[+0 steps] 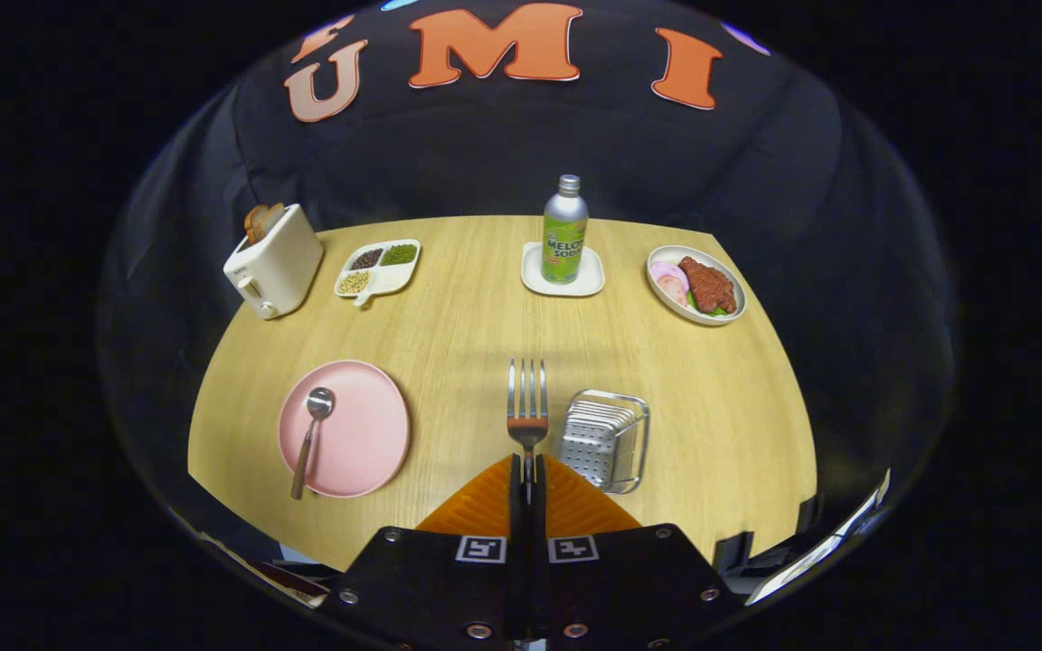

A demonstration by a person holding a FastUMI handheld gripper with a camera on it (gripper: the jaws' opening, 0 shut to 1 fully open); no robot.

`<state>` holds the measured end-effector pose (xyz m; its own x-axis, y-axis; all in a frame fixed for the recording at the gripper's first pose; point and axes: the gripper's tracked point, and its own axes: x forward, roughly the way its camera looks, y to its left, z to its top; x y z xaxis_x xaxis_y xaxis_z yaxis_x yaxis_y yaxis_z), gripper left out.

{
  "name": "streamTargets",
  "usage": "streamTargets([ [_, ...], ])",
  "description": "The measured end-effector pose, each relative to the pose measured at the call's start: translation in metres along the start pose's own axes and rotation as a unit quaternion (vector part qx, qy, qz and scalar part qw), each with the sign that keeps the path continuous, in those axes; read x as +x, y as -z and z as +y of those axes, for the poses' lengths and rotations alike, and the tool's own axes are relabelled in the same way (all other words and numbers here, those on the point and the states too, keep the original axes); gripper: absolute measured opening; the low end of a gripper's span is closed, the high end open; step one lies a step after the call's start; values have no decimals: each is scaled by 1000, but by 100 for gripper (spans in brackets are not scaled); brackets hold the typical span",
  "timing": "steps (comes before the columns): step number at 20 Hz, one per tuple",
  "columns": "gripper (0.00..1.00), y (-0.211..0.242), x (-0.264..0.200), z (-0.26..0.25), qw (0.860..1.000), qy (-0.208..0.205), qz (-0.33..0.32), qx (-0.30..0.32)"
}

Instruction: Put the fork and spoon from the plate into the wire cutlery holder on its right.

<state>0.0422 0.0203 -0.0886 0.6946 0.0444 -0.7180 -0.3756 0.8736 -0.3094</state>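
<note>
My gripper [527,466] is shut on the handle of a metal fork [527,402], whose tines point away from me above the table. The fork hangs well above the wood, just left of the wire cutlery holder [605,440], which stands on the table ahead and slightly right of the fingers. Off to the left lies a pink plate [367,443] with a metal spoon [311,438] on it, bowl end far, handle sticking over the plate's near rim.
At the far side of the wooden table [485,316] stand a white toaster [273,260] with bread, a divided dish of beans [377,267], a green bottle [564,231] on a white coaster, and a plate of meat [696,284].
</note>
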Motion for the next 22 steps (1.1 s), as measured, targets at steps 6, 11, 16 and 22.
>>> streamTargets([
  [6,2,18,10,-41,996,31,79,-33],
  [11,3,30,33,-49,988,29,148,-30],
  [16,4,33,53,-41,979,6,201,-32],
  [22,4,41,72,-41,968,5,248,-35],
])
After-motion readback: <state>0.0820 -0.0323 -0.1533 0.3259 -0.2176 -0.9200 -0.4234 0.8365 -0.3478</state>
